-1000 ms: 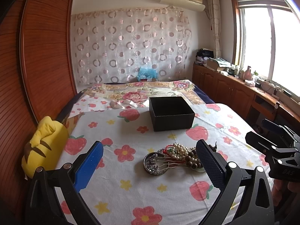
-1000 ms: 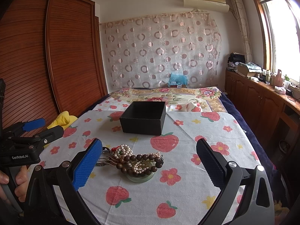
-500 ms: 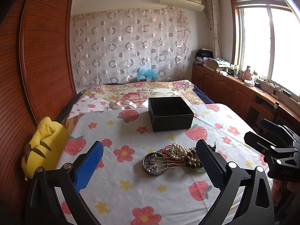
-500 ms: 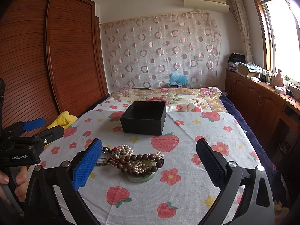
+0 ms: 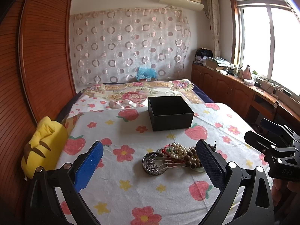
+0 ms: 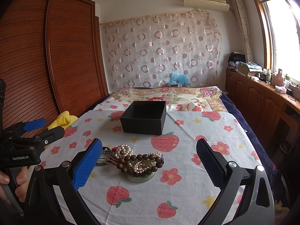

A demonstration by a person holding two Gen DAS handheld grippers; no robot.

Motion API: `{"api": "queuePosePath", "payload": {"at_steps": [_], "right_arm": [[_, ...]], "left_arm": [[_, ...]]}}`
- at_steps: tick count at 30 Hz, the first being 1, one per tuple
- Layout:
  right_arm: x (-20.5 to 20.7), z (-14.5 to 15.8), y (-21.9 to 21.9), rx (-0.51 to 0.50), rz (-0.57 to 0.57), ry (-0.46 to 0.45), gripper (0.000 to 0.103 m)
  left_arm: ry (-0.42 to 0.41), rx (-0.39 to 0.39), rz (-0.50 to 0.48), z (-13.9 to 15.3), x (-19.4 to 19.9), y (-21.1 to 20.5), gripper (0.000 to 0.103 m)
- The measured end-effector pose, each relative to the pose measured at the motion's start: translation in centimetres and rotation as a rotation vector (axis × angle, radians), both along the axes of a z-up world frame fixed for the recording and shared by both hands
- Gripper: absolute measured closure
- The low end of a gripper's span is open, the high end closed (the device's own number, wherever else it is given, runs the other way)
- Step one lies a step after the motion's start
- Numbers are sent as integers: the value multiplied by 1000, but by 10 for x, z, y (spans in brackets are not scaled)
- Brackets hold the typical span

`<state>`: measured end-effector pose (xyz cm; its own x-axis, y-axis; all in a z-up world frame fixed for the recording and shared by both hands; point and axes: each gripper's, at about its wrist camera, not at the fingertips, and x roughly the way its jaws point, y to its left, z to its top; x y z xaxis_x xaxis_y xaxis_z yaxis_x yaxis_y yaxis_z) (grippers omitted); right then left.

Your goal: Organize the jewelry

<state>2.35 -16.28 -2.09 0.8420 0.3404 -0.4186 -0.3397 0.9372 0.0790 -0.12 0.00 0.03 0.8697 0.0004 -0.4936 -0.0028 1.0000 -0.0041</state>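
Observation:
A tangled pile of jewelry (image 5: 176, 158) (image 6: 135, 161) lies on the strawberry-print cloth: pearl strands, a brown wooden bead bracelet (image 6: 142, 162), a sparkly silver bangle (image 5: 152, 164) and a pale green bangle (image 6: 140, 177). Behind the pile stands an open black box (image 5: 169, 115) (image 6: 144, 117) whose inside looks dark. My left gripper (image 5: 150, 166) is open, hovering just short of the pile. My right gripper (image 6: 148, 166) is open too, with the pile lying beyond its fingertips. Each gripper shows at the edge of the other's view.
The cloth (image 5: 135, 136) covers a bed with a floral blanket (image 5: 138, 91) at the far end. A yellow plush toy (image 5: 43, 148) sits at the left edge beside a wooden wardrobe (image 5: 37, 56). Wooden cabinets (image 6: 262, 101) line the right wall. A hand (image 6: 16, 180) grips the left handle.
Both views have barely shifted. The grippers stay open and the jewelry and box have not moved.

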Motion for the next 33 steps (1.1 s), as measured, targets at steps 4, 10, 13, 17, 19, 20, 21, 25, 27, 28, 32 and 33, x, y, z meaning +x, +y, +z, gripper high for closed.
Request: {"api": "queuePosePath", "payload": {"at_steps": [4,10,13,17,19,20,21,25,27,28,32,33], "right_arm": [[0,0,0,0,1,-1,2],[0,1,0,1,1,0,2],[0,1,0,1,2,0,2],[0,1,0,2,1,0,2],[0,1,0,2,1,0,2],[0,1,0,2,0,-1,2],[0,1,0,2,1,0,2],[0,0,-1,2,1,1,2],[1,-1,-2,2,0,4,2],[1,-1,-2,2,1,6,2],[3,-3,4,1,2,15,2],[4,-4,5,0,4,17,2]], "left_arm": [[0,0,1,0,0,0,7],[0,0,0,0,0,0,7],[0,1,1,0,0,0,7],[-1,1,1,0,0,0,7],[0,0,1,0,0,0,7],[0,1,1,0,0,0,7],[-1,1,1,0,0,0,7],[4,0,1,4,0,-2,7],[11,0,2,8,0,-2,7],[15,-1,2,9,0,-2,7],[36,-3,0,4,3,-2,7],[43,-3,-2,-2,7,-11,7]]}}
